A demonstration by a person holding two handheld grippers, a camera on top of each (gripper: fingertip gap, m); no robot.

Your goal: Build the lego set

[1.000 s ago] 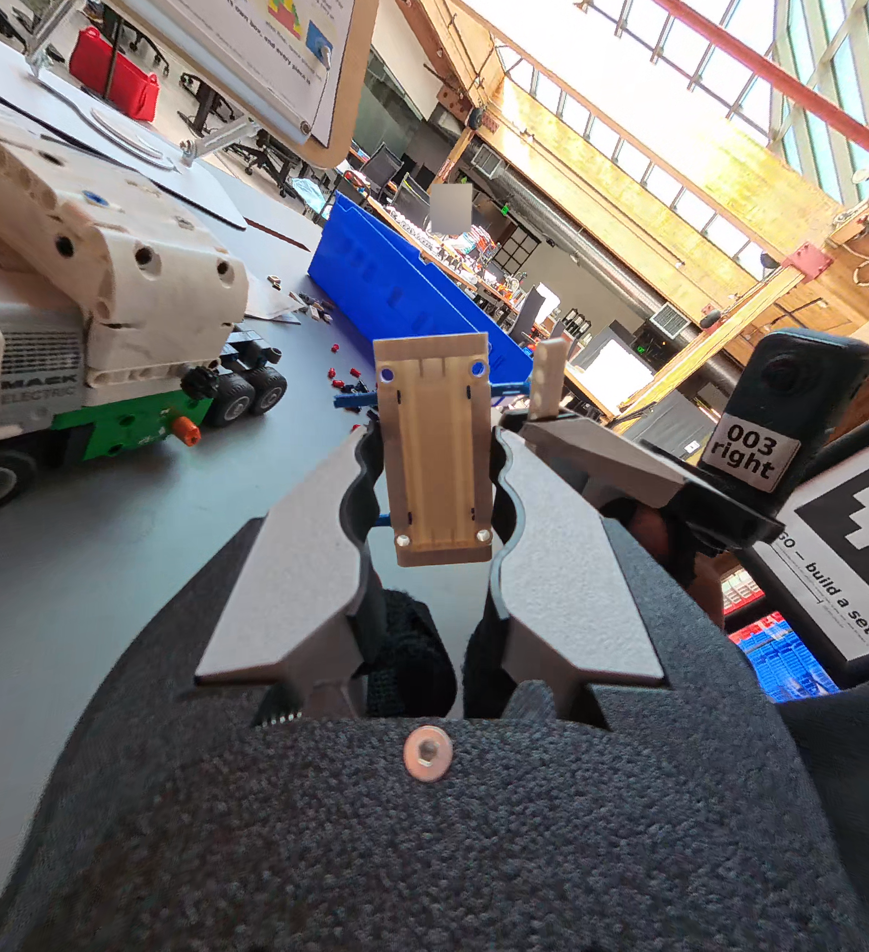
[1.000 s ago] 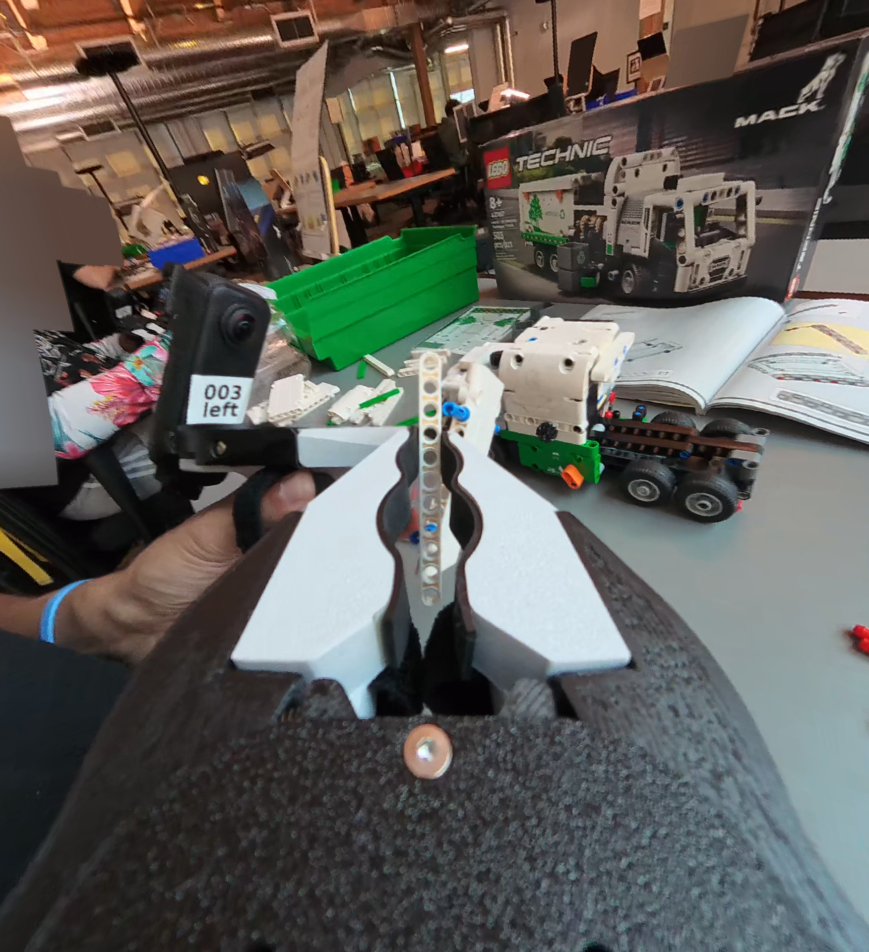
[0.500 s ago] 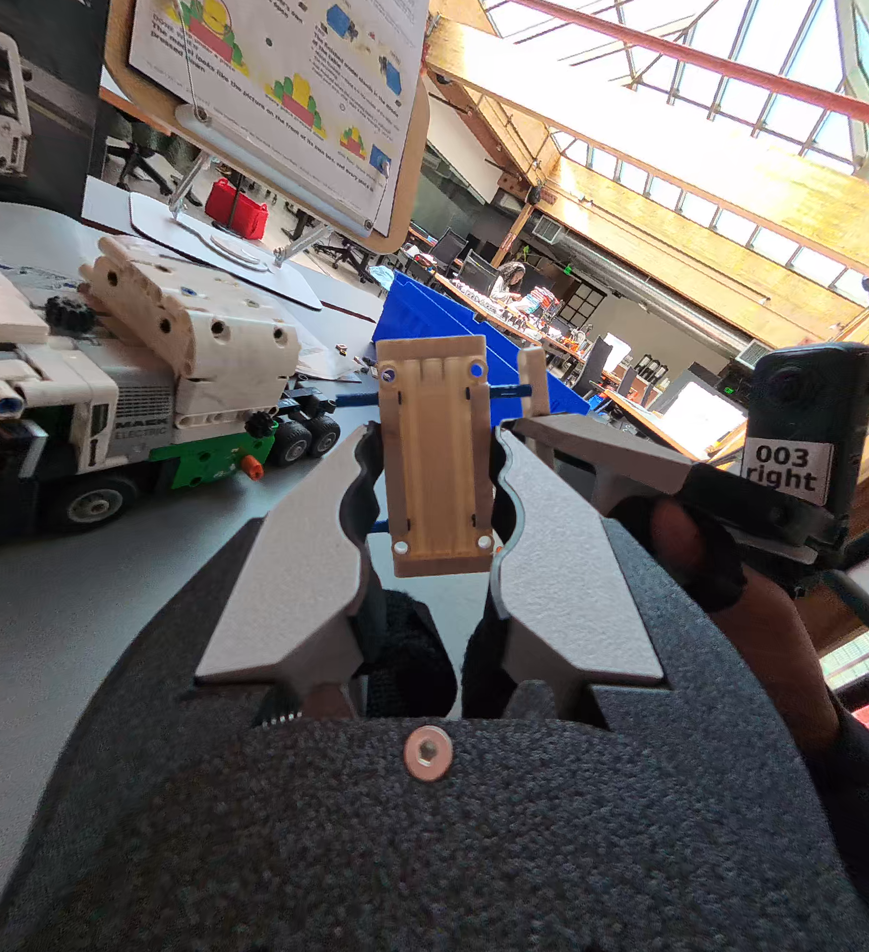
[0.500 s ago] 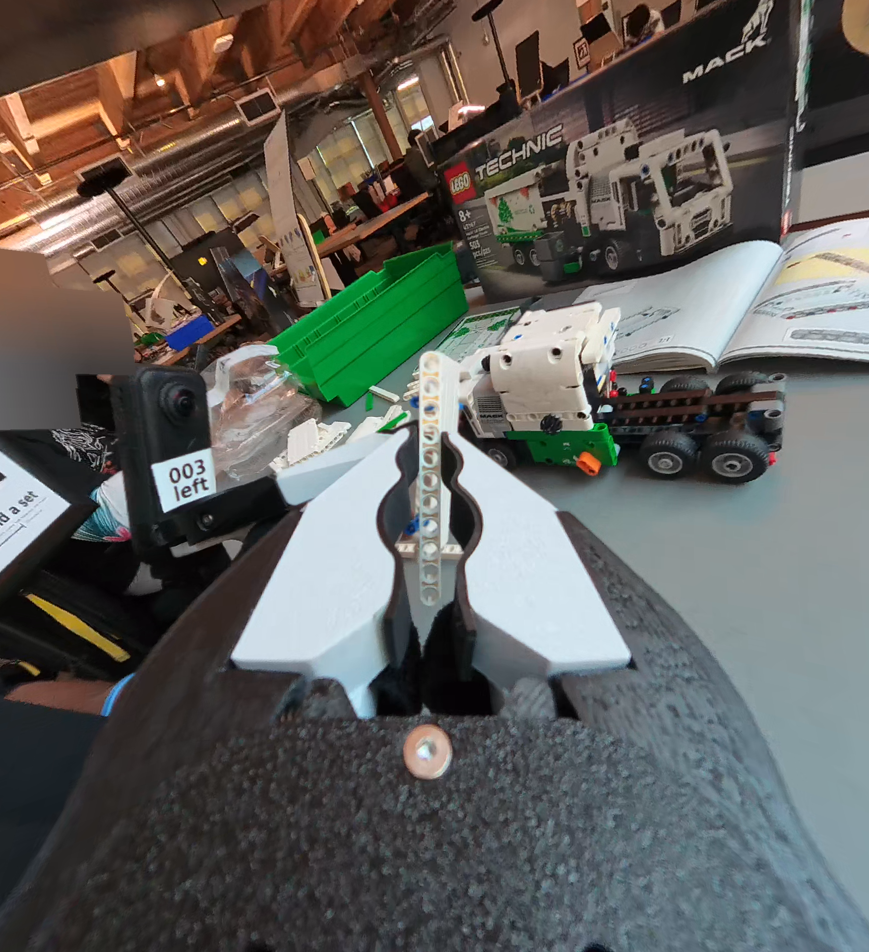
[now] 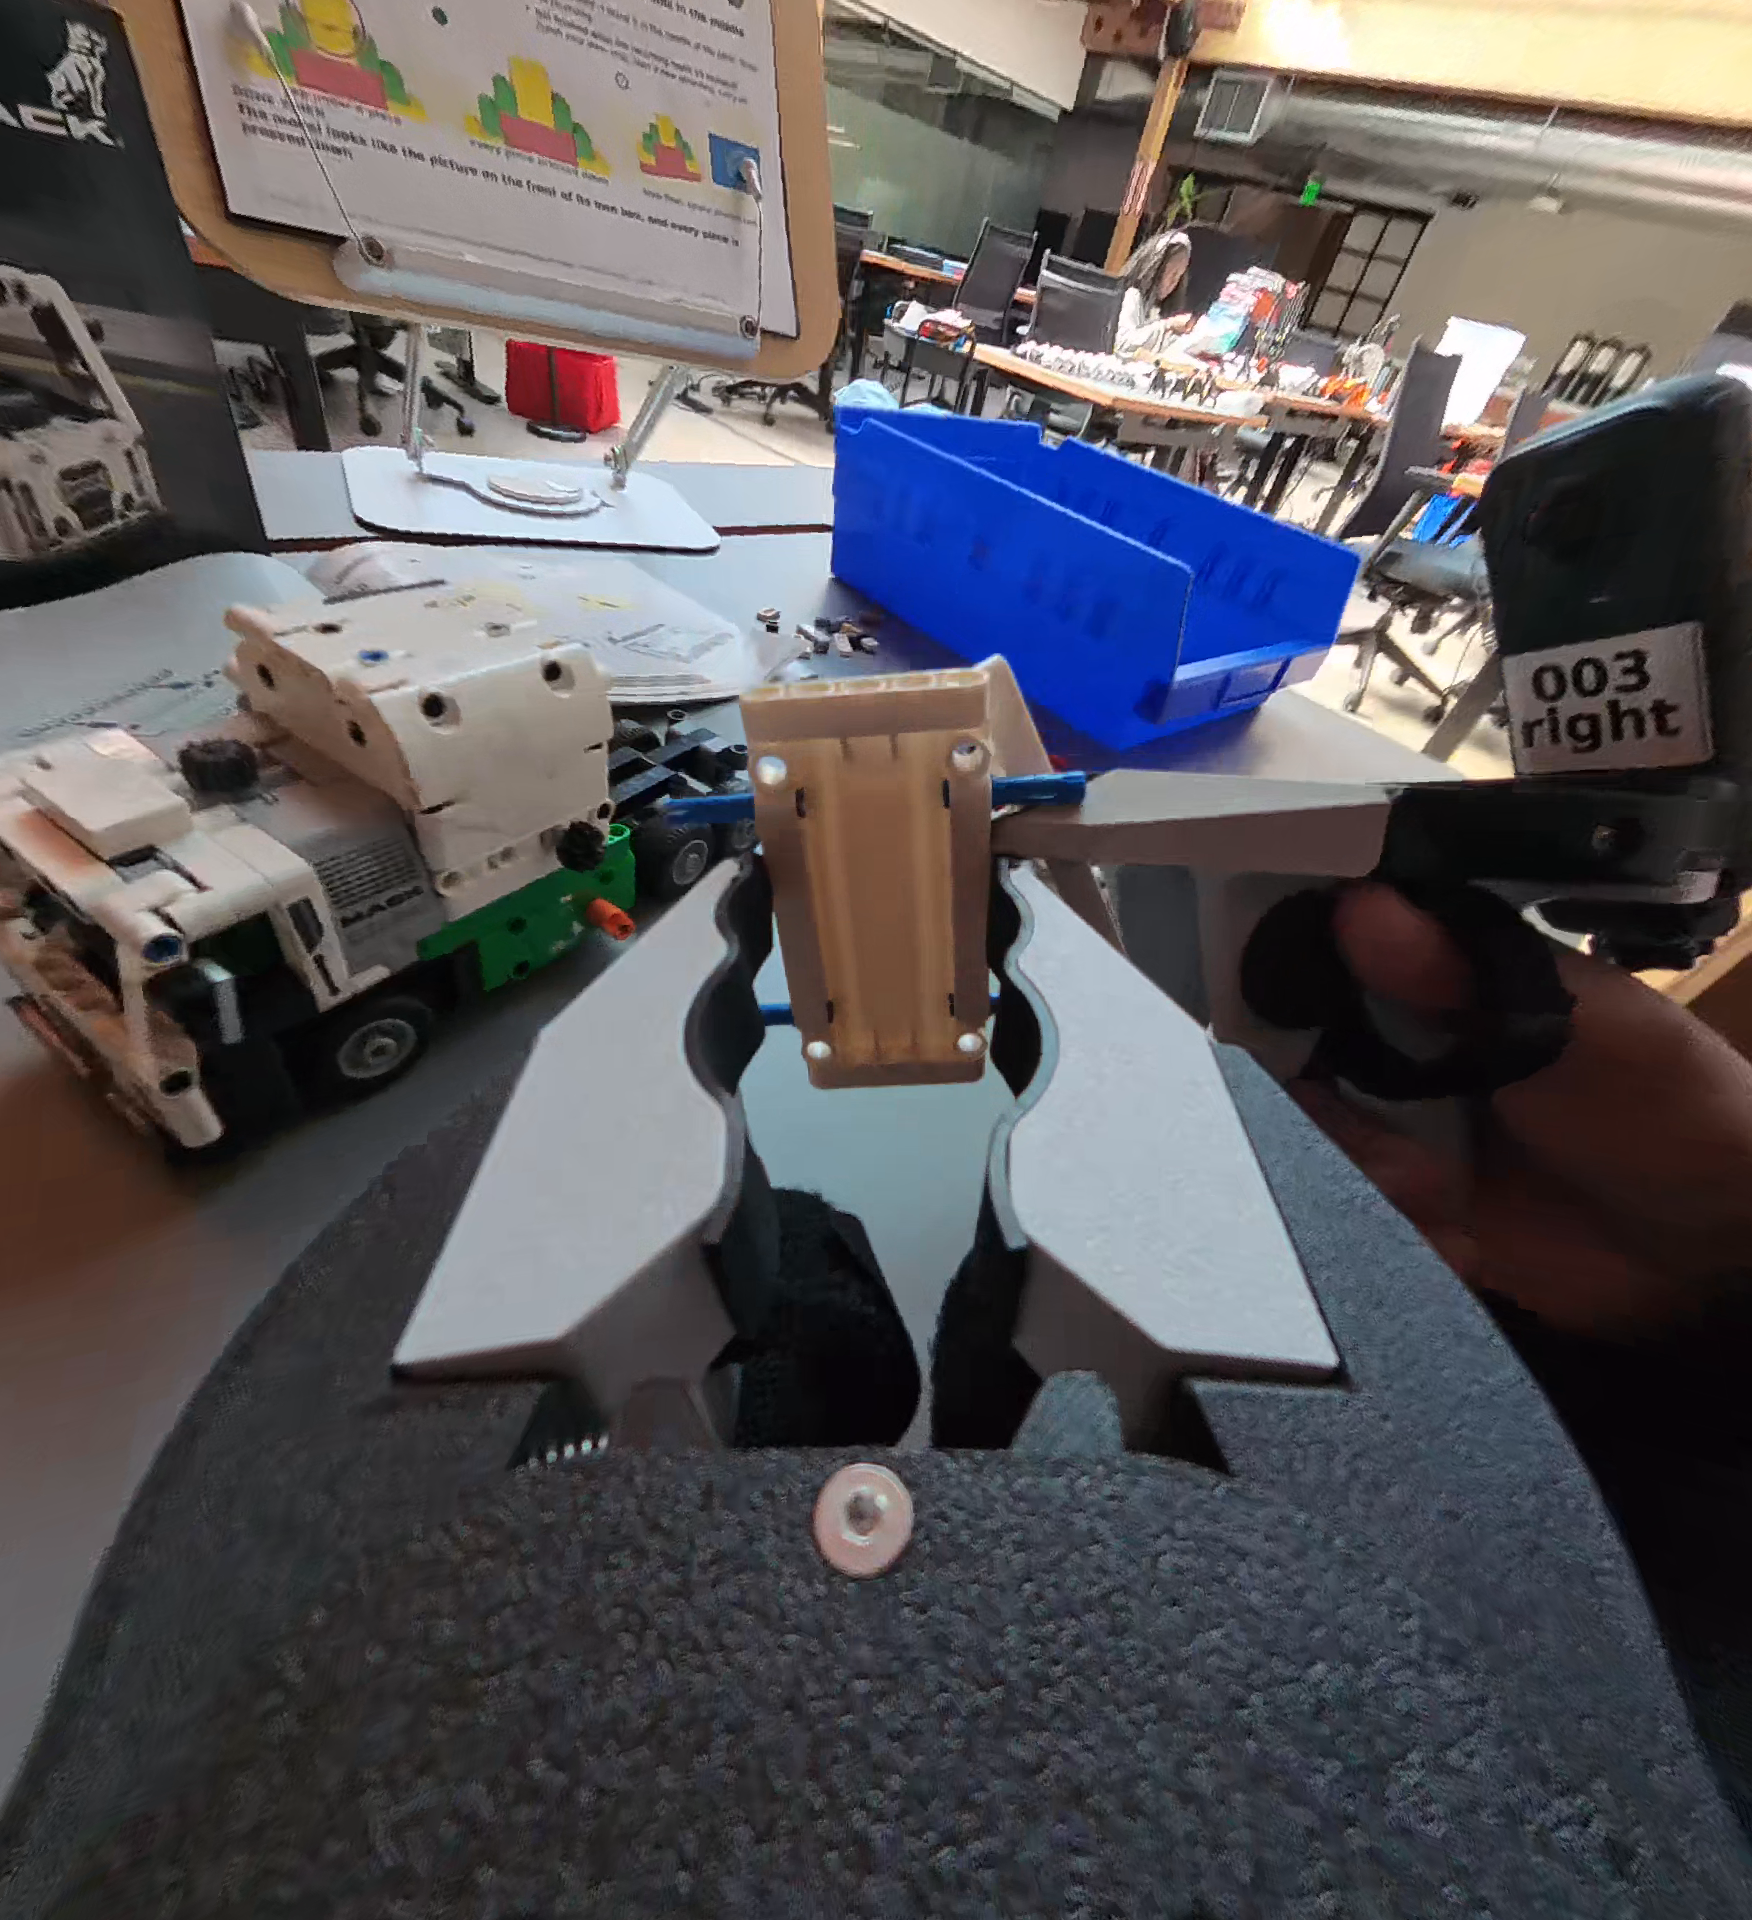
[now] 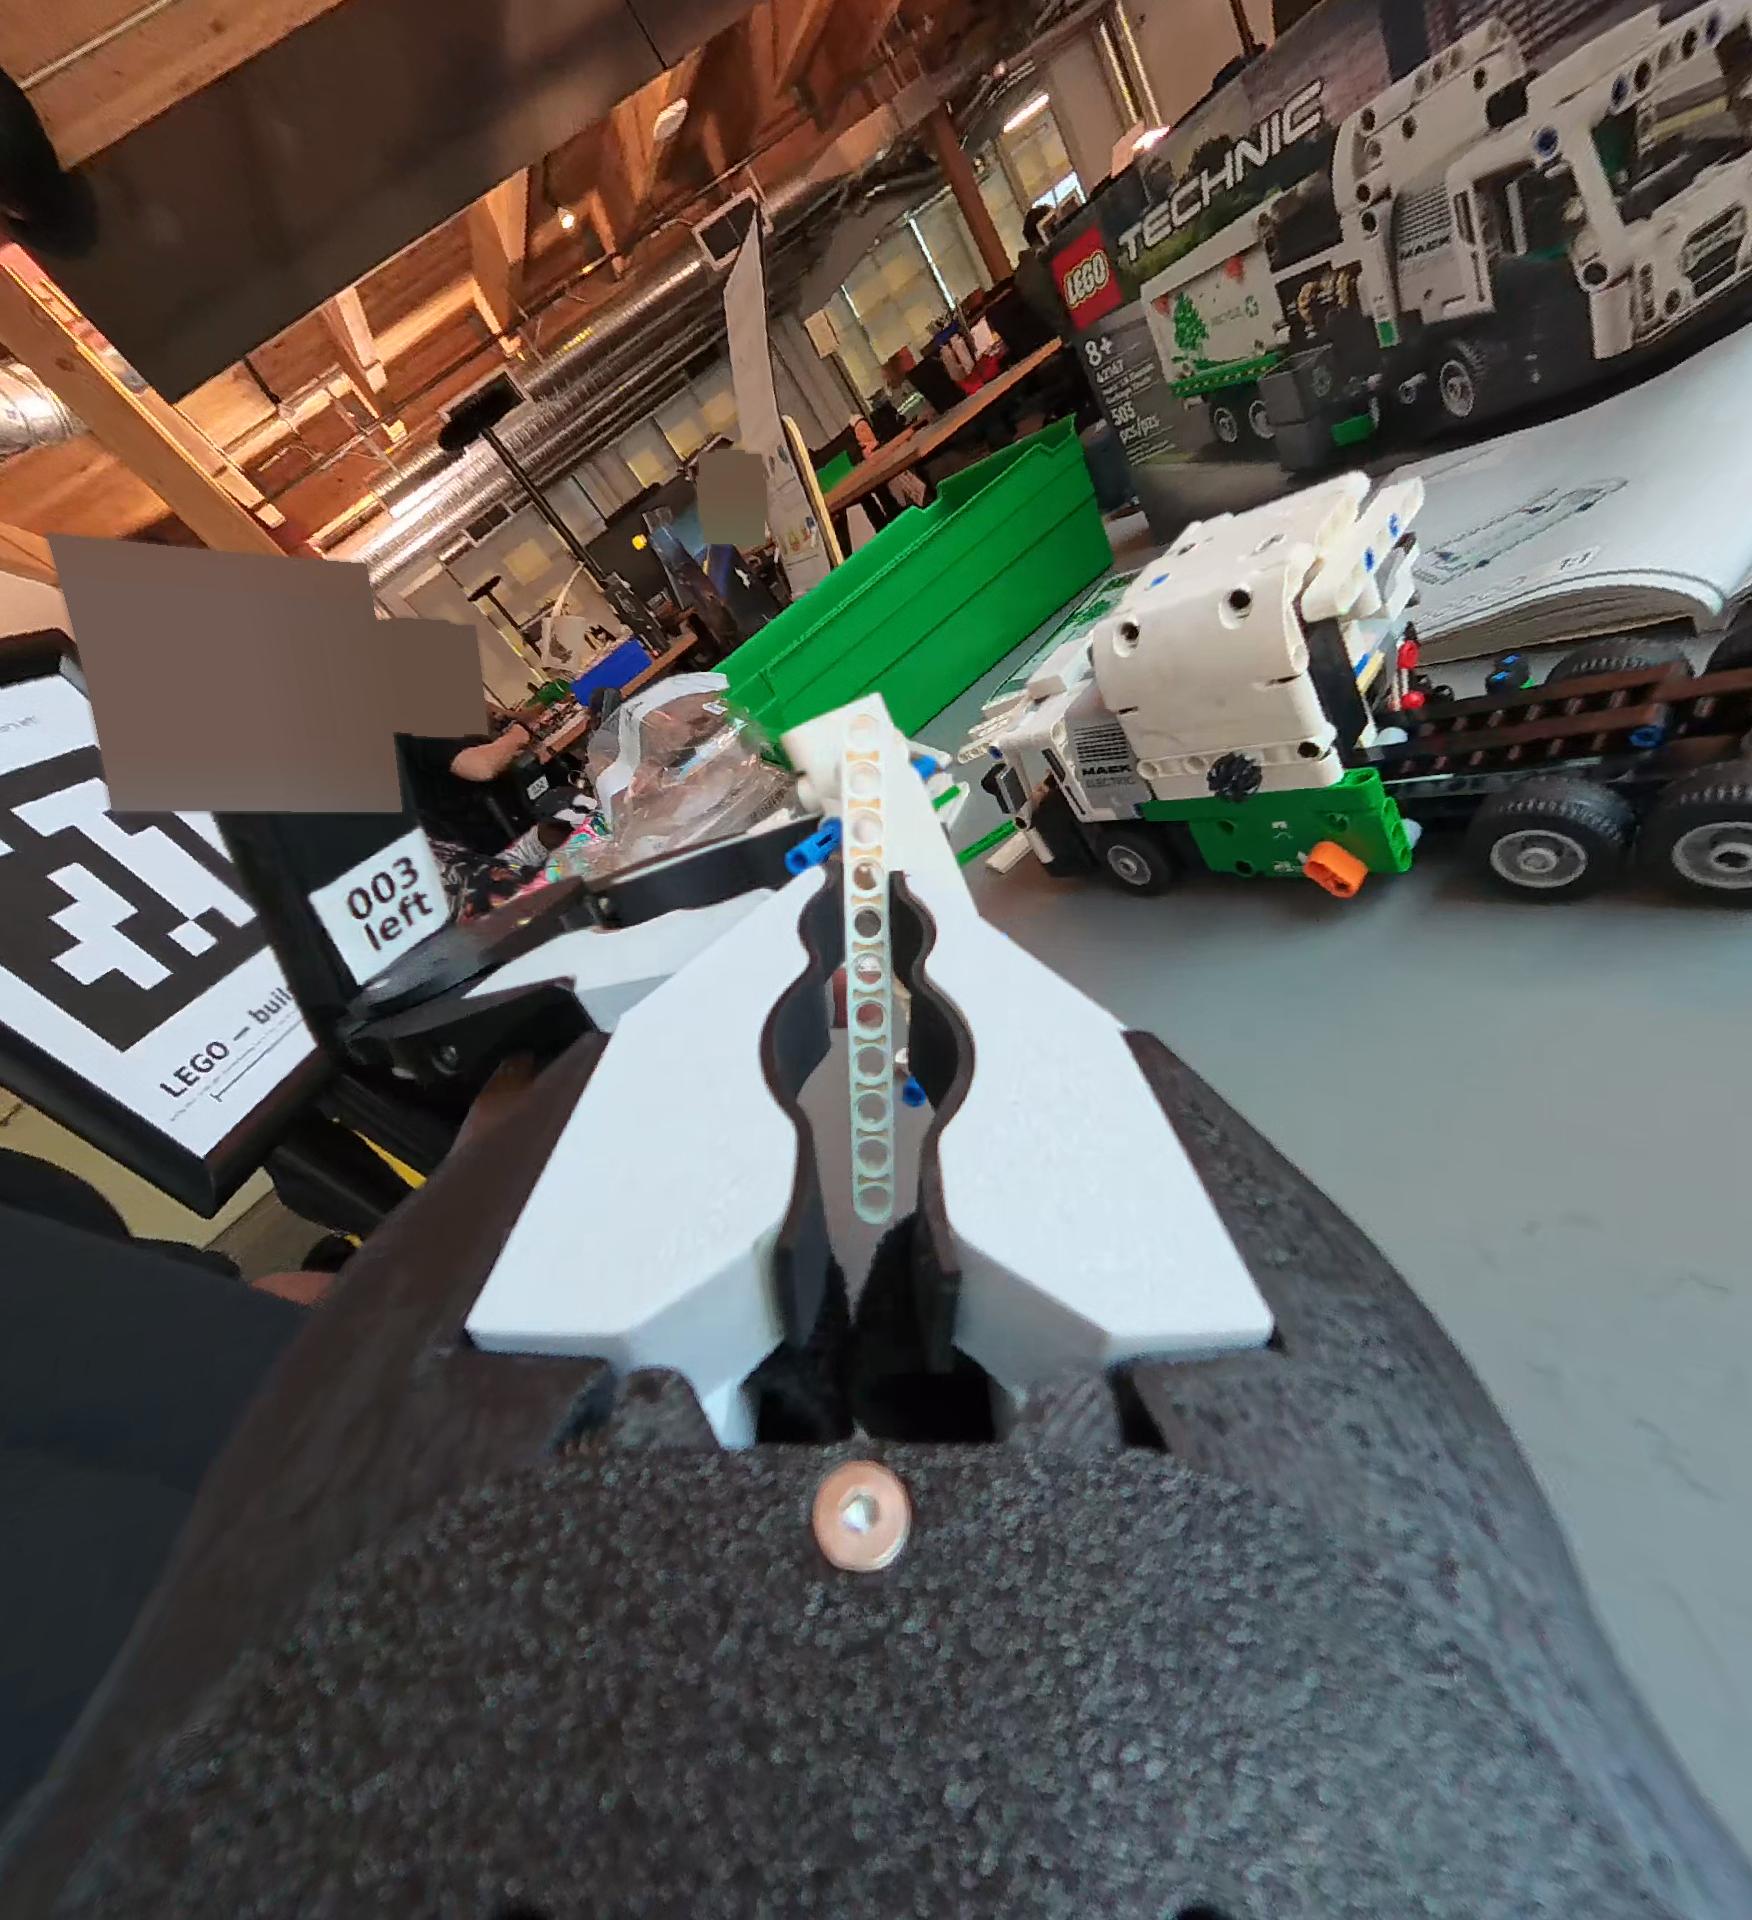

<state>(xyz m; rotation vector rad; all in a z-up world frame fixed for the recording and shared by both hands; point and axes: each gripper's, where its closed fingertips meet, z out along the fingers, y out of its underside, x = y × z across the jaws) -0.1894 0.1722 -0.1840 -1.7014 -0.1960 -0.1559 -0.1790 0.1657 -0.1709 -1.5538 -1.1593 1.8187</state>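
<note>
My left gripper (image 5: 872,899) is shut on a cream-white Lego panel (image 5: 867,935) with blue pins through its sides, held upright above the grey table (image 5: 176,1195). My right gripper (image 6: 867,894) is shut on a long white beam with holes (image 6: 867,1039) fixed to that panel's side. In the left wrist view the right gripper (image 5: 1059,821) meets the panel from the right. The left gripper (image 6: 664,899) shows beside the beam in the right wrist view. The half-built white and green truck (image 5: 280,883) stands on the table to the left and also shows in the right wrist view (image 6: 1267,748).
A blue bin (image 5: 1059,582) stands behind the panel, with small loose parts (image 5: 830,634) beside it. A clipboard stand (image 5: 498,208), open instruction booklet (image 6: 1578,540) and set box (image 6: 1474,208) sit at the back. A green bin (image 6: 913,613) and parts bag (image 6: 674,769) lie far left. My two grippers' fingertips are within a few centimetres of each other.
Both grippers have tilted down towards the table while keeping hold of the same panel assembly. The truck and blue bin now sit lower and nearer the centre of view.
</note>
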